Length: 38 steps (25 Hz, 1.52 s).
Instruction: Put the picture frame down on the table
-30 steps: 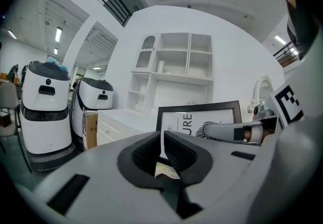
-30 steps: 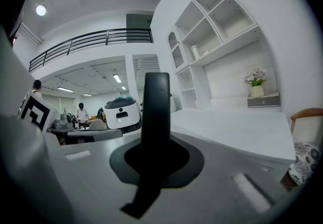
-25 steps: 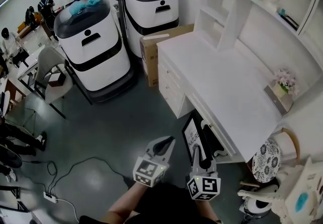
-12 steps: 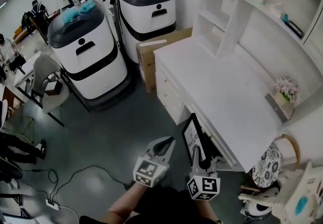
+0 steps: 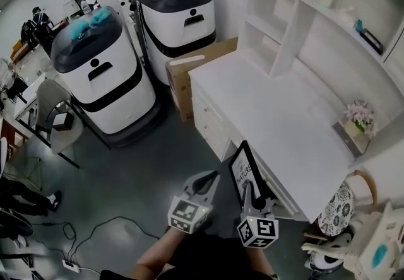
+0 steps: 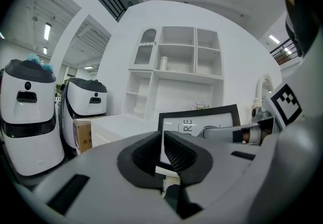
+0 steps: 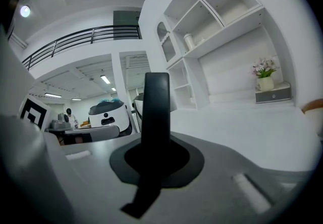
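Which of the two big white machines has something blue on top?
The left machine, farther from the desk: blue stuff sits on its dark lid. The other machine, beside the cardboard box, has a bare lid.

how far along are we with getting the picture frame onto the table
Done: the picture frame is gripped in the right claw. In hand: it is held in the air beside the front edge of the white table. Left: bring it over the tabletop, set it down, release.
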Available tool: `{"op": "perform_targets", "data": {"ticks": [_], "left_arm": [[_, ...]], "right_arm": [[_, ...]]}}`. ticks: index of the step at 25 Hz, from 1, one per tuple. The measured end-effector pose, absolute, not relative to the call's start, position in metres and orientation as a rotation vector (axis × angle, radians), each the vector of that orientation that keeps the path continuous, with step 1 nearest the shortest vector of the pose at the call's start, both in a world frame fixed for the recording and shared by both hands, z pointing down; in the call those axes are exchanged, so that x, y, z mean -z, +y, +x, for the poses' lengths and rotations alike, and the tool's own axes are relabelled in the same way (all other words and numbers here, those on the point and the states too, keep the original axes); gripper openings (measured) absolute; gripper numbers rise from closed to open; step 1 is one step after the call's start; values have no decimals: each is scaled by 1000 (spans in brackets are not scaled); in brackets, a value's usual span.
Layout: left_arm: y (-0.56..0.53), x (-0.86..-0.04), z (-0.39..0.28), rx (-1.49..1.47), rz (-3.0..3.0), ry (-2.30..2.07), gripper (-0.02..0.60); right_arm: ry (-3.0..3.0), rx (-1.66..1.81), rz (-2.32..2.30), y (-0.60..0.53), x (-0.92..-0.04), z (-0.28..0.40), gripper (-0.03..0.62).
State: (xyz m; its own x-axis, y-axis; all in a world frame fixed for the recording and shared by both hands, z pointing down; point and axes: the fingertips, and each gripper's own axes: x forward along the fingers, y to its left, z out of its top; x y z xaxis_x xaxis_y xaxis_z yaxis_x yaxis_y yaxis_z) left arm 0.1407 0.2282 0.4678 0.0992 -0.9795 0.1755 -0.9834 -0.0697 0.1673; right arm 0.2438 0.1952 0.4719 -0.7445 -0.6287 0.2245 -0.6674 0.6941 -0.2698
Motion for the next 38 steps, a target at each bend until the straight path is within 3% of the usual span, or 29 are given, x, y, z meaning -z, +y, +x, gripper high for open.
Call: {"op": "perform_targets", "data": {"ticks": [38], "left_arm": [[194,-489,53,-3,2164,-1869,28]], "right_arm": [[-2702,-611,1213,161,-487,169,11]]}}
